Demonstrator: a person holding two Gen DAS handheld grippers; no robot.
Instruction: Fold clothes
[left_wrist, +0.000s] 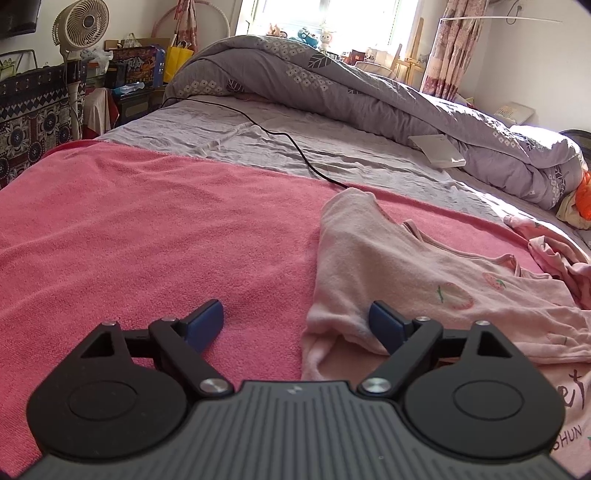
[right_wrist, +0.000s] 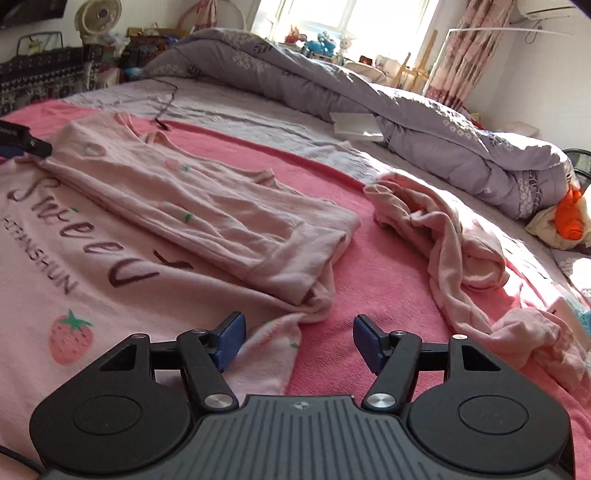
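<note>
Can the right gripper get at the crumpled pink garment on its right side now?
Probably yes: the right gripper is open, and only bare pink towel lies between it and the crumpled pink garment.

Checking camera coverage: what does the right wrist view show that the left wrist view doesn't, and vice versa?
Right wrist only: the strawberry print on the pink top and the open right gripper.

Left wrist only: a yellow bag by the fan and the open left gripper.

Both: pink top, pink towel, grey quilt, black cable, white box.
</note>
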